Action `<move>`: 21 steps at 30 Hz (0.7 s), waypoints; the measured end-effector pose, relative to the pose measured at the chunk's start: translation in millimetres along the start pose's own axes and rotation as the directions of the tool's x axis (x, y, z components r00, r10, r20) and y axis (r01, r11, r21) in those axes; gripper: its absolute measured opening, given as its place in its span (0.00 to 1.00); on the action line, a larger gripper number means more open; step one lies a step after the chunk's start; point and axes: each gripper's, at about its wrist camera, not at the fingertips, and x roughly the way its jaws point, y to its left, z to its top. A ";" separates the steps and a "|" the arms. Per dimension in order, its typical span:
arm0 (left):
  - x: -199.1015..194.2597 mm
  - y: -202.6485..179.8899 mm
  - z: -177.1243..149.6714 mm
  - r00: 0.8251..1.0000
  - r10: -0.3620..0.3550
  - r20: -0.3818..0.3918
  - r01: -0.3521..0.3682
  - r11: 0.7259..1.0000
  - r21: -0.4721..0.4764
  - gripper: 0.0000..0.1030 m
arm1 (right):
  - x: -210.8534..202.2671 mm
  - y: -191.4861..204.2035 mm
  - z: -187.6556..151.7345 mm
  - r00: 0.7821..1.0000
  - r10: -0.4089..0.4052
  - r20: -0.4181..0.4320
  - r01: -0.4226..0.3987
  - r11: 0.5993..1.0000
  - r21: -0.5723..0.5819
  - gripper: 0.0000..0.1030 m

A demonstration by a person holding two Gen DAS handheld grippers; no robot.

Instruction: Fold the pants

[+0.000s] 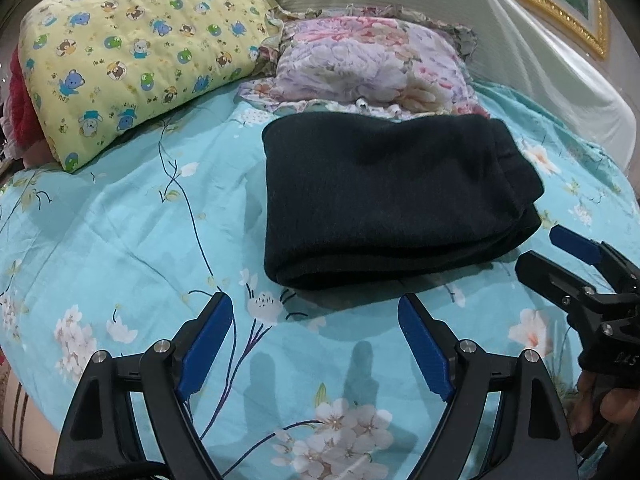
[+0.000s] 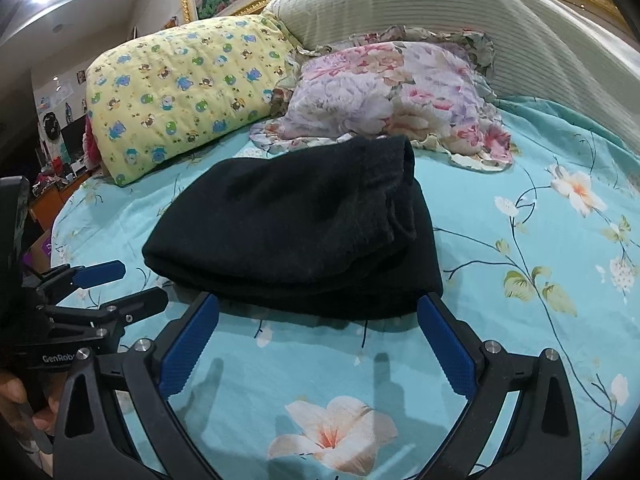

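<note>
Two grippers hang low over the turquoise floral bedsheet (image 1: 120, 232): the left gripper (image 1: 316, 312) and the right gripper (image 2: 318, 312) both stand wide open, holding nothing. Just beyond their tips, mid-frame, lie the black pants (image 1: 384, 196), folded into a thick bundle. Farther back, at upper left, a yellow bear-print pillow (image 1: 132, 52) sits beside a floral pillow (image 1: 372, 68).
</note>
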 end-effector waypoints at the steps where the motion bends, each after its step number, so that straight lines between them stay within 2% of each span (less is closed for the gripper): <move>1: 1.4 0.4 -0.4 1.000 0.003 -0.002 -0.003 1.000 -0.001 0.83 | 0.8 -0.3 -0.9 1.000 0.002 0.001 -0.002 1.000 0.001 0.97; 12: 13.6 -1.9 0.8 0.999 0.047 -0.008 -0.047 0.999 -0.003 0.88 | 7.4 2.0 -1.9 1.000 0.011 0.009 -0.011 1.000 -0.018 0.97; 21: 20.3 -1.7 1.3 0.999 0.046 -0.014 -0.046 0.999 -0.012 0.88 | 12.8 10.8 -1.4 1.000 0.013 0.011 -0.013 0.998 -0.057 0.97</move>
